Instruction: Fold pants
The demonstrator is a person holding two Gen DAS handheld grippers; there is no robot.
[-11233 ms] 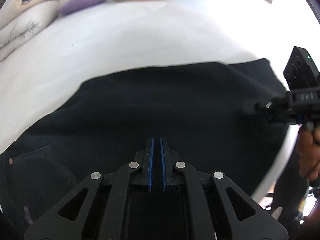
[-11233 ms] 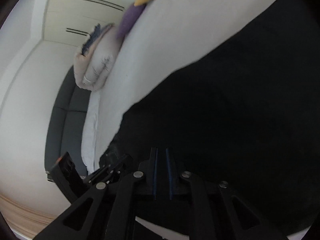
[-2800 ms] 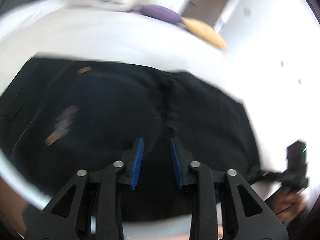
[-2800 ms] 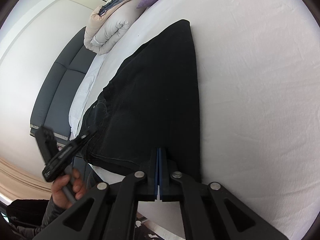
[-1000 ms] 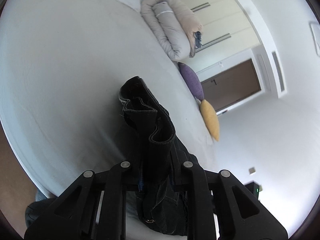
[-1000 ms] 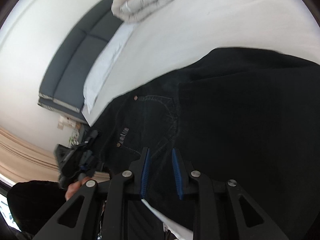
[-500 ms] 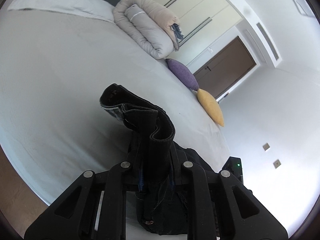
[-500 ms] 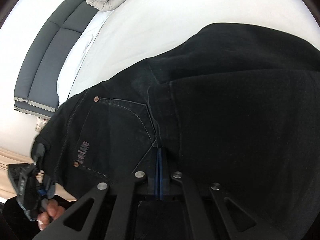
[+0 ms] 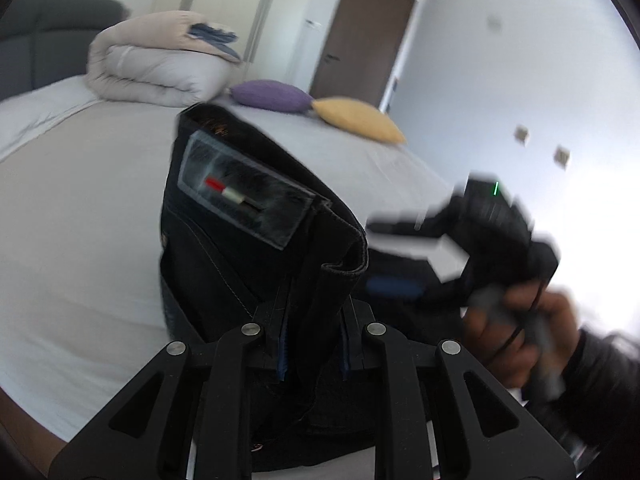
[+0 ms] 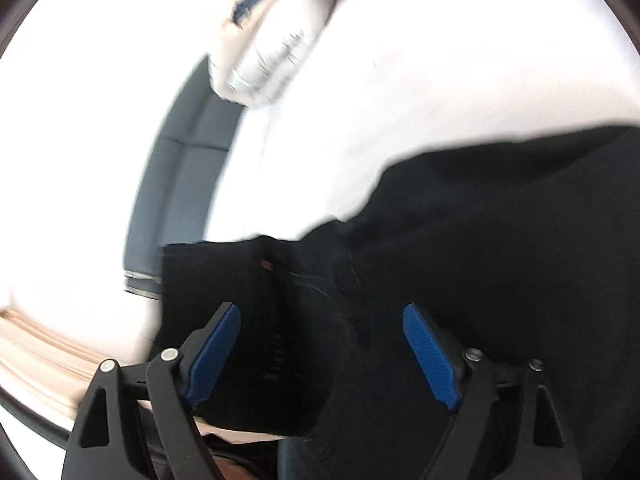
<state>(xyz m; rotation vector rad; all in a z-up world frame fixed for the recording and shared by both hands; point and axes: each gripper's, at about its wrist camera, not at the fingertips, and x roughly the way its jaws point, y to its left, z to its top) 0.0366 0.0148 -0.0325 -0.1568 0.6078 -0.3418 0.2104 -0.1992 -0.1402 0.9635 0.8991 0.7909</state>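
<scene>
White bed (image 9: 72,216) fills the frame, with a rolled duvet (image 9: 156,64) and two pillows (image 9: 316,108) at upper left. Low centre, the left gripper (image 9: 312,344) is clamped on the black pants (image 9: 256,216), their waistband standing upright above it. At right centre, the blurred right gripper (image 9: 394,258) sits just beside that raised fold; its own view shows its jaws spread wide, pants between the pads (image 10: 430,350).

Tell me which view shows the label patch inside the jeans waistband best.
The left wrist view: the grey label patch faces the camera on the waistband held in the left claw. The right wrist view shows only dark, blurred jeans between the open right claw, no patch.
</scene>
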